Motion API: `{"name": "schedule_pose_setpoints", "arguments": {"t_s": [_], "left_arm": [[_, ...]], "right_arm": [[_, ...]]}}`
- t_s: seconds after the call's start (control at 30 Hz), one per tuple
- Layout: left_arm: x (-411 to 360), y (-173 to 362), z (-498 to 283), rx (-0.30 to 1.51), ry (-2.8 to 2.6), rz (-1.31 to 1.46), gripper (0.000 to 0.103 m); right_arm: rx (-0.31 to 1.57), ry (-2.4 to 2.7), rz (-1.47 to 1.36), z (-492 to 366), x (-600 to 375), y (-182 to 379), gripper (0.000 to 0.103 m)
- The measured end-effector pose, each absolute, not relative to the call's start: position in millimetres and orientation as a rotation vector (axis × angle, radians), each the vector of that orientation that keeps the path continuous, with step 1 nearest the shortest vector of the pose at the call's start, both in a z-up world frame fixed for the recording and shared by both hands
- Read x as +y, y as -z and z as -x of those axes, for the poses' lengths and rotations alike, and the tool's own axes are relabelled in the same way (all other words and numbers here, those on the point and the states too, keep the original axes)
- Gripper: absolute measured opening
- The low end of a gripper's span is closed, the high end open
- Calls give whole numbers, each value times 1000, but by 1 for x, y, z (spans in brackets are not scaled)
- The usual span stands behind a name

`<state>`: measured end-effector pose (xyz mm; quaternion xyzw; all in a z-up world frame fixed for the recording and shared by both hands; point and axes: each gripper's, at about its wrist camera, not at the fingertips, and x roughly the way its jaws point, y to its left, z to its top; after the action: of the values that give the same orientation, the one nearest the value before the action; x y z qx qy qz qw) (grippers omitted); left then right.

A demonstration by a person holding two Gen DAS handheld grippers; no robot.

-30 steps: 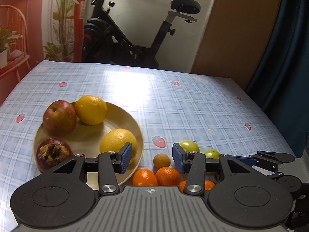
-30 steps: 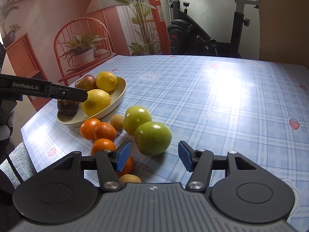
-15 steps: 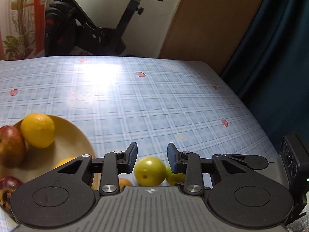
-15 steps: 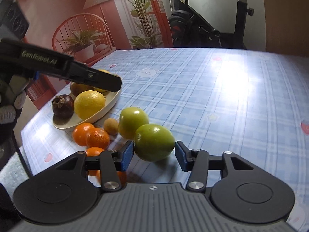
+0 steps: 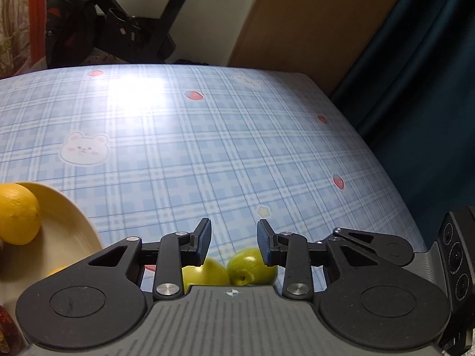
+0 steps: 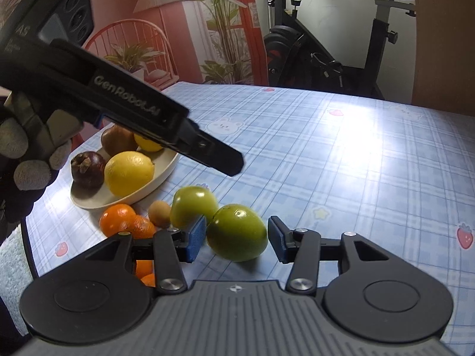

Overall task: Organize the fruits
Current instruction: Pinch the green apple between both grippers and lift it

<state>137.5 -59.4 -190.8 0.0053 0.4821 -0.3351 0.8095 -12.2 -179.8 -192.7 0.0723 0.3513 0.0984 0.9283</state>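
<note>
The table (image 6: 341, 160) had the bowl (image 6: 160, 178) on the left w/ lemons and dark fruit in it. My left gripper (image 5: 234, 238) hung over the far apple (image 6: 193, 207), jaws a bit apart, gripping nothing. My right gripper (image 6: 236, 238) sat around the near apple (image 6: 237, 235): left pad touching, right pad just off it. Oranges (image 6: 124, 224) and a small brown fruit (image 6: 159, 214) lay beside the bowl.

Both wrist views low, close, facing downward; share green apples (image 5: 252, 270)
</note>
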Motion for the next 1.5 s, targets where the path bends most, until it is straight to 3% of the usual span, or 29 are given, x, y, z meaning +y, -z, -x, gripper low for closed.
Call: {"name": "schedule_pose_setpoints", "arguments": {"t_s": [0.53,0.7,0.77,1.5], "left_arm": [[-83,216,-131,1133,788,-60,30],[-79,221,-131,1145,795,-42,30],[-77,221,-131,1147,798,-38,29],[-70,211,-128,1139,814,-31,26]], "right_arm": [[773,-199,-205,20,-179,206,57],[773,-198,-204,23,-178,204,56],[772,-211,-190,24,-177,203,51],[779,-187,-210,26,-177,203,52]]}}
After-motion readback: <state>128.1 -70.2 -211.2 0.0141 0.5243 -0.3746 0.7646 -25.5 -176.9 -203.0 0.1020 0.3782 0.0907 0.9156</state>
